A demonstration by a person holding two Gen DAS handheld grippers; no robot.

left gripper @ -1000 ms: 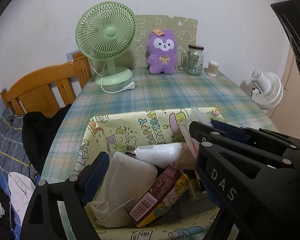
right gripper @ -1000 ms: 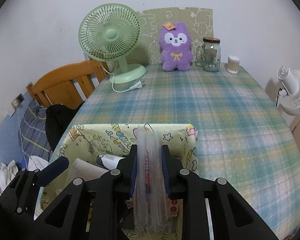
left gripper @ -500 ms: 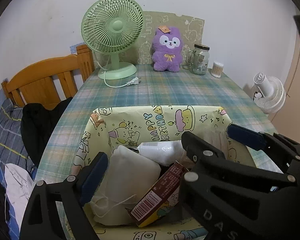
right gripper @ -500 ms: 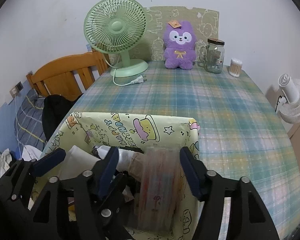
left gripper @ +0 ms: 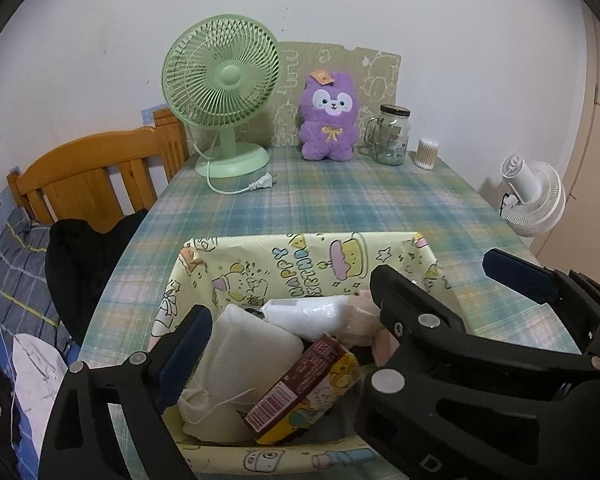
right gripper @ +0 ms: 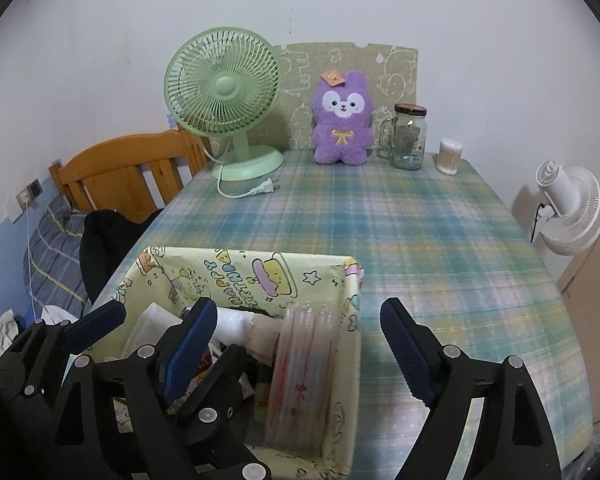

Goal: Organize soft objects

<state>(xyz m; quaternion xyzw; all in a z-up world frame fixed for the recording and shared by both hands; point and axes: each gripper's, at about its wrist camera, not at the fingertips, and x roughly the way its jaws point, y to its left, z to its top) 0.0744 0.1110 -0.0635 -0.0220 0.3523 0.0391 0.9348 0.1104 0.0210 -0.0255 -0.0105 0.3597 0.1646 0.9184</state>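
The clear plastic packet point(right gripper: 306, 376), showing red and pink streaks through its wrapper, stands upright against the right-hand wall inside the yellow cartoon-print box point(right gripper: 260, 276), which serves here as the landmark. The right gripper point(right gripper: 296, 344) straddles the packet with its jaws spread wide; they have just been opening, the blue pads point(right gripper: 404, 350) stand clear of the wrapper on both sides, and nothing is held. This reads as the release step: the packet is deposited and the hand is free. Also inside the box lie a white drawstring pouch point(left gripper: 240, 364), a white wrapped roll point(left gripper: 308, 314) behind it, a brown and yellow carton point(left gripper: 300, 390) leaning in the middle, and a pale pink soft item point(left gripper: 364, 320) toward the right wall. The left gripper point(left gripper: 284, 356) hangs over the box's near edge, jaws wide and empty, with the pouch and carton lying between them untouched. The next move probably calls for lifting the right gripper clear of the box without tipping the packet, then seeking another soft item; the purple plush toy point(right gripper: 342, 120), far beyond the box at the wall end of the plaid tablecloth point(right gripper: 420, 240), is a likely candidate. The left wrist view shows the box contents openly, yet the right gripper's arm hides the packet there; the right wrist view alone shows the packet and its clearance from the pads.
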